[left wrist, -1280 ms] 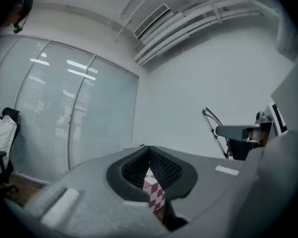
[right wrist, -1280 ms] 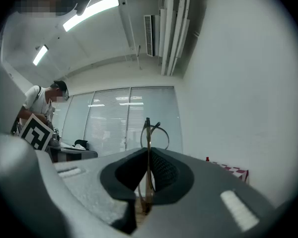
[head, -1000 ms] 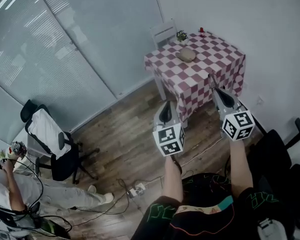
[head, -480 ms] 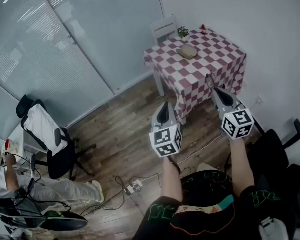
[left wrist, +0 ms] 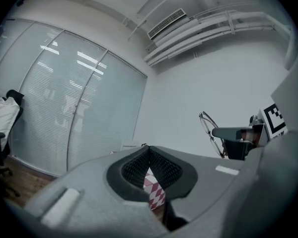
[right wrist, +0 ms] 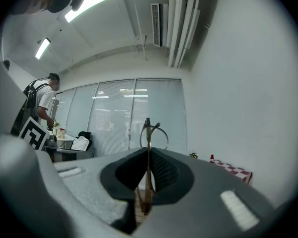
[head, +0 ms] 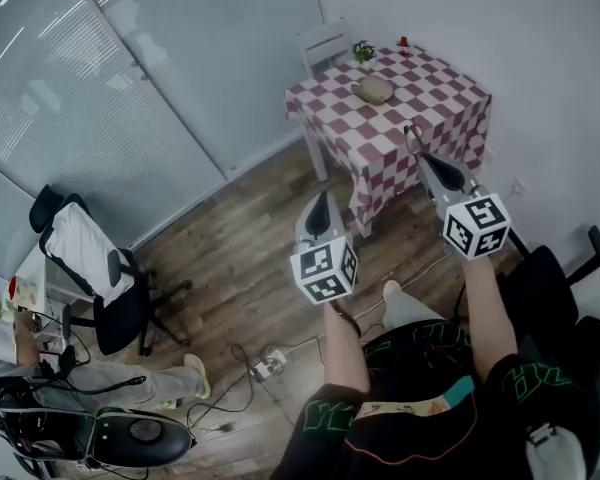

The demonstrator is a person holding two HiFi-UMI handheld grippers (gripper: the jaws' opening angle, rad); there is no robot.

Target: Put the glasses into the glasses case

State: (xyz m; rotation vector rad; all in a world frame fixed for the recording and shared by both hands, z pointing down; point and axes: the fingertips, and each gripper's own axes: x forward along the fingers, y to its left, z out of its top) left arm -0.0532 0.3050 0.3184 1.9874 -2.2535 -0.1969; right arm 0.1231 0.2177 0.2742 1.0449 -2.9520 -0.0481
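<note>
1. Right gripper [right wrist: 148, 151]: the jaws are closed on the glasses [right wrist: 150, 132]. The frame stands edge-on between the pads, with the lenses rising above the jaw tips.
2. Right gripper, head view [head: 417, 150]: it is held out in front of the person and pointed toward the table [head: 450, 103]. The marker cube sits at its rear, over the forearm.
3. Glasses, head view [head: 410, 136]: a thin wire frame at the jaw tips, seen against the near edge of the tabletop. They are in the air and touch nothing but the gripper.
4. Left gripper [left wrist: 148, 148]: the jaws are pressed together with nothing between them. Checked cloth shows through the gap below the pads.
5. Left gripper, head view [head: 319, 204]: it is held over the wooden floor [head: 240, 268], short of the table's near-left corner and well apart from the right gripper.
6. Glasses case [head: 374, 89]: a beige oval lying about the middle of the tabletop, a little toward the far edge and well apart from the glasses. Whether it is open cannot be told.
7. Table: square, draped in a red-and-white checked cloth.
8. Small plant [head: 363, 50]: at the far edge of the tabletop.
9. Red item [head: 404, 43]: at the far corner of the tabletop.
10. White chair [head: 325, 43]: behind the table's far edge.
11. Office chair [head: 90, 278]: black with a white cover, on the floor at the left.
</note>
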